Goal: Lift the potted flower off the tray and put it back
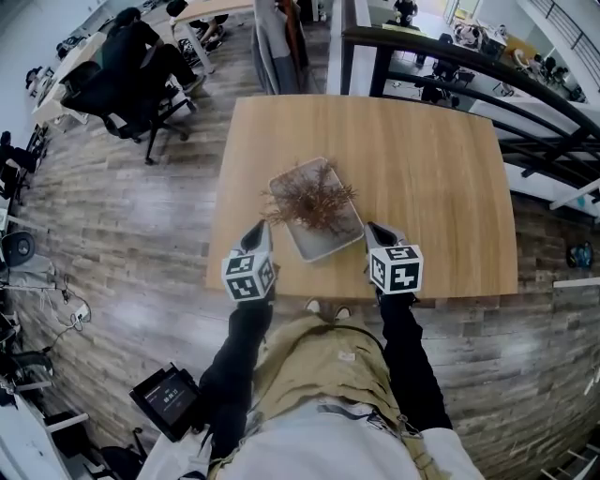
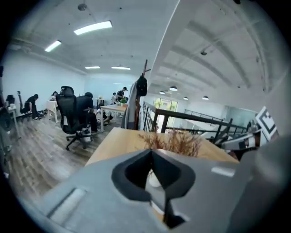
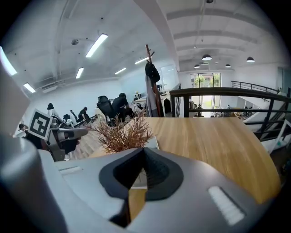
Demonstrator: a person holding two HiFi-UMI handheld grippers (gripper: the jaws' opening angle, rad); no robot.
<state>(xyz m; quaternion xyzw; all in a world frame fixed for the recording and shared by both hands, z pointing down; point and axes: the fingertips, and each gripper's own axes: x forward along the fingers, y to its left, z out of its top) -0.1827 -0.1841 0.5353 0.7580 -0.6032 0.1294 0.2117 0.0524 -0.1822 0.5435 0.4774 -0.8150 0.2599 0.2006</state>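
The potted flower (image 1: pixel 310 197), a bush of dry brown twigs, stands on a pale grey tray (image 1: pixel 324 246) near the front edge of the wooden table (image 1: pixel 431 178). My left gripper (image 1: pixel 256 232) hangs just left of the tray's near corner, jaws shut with nothing in them. My right gripper (image 1: pixel 376 232) hovers just right of the tray, also shut and empty. In the left gripper view the shut jaws (image 2: pixel 152 152) point at the flower (image 2: pixel 175 141). The right gripper view shows its shut jaws (image 3: pixel 143 150) below the flower (image 3: pixel 122 134) and a tray edge (image 3: pixel 153 142).
Black office chairs (image 1: pixel 141 75) and desks stand beyond the table at the left. A coat stand (image 1: pixel 281 28) is behind the table and a black railing (image 1: pixel 450 56) runs along the right. A dark device (image 1: pixel 169 398) lies on the floor by my left leg.
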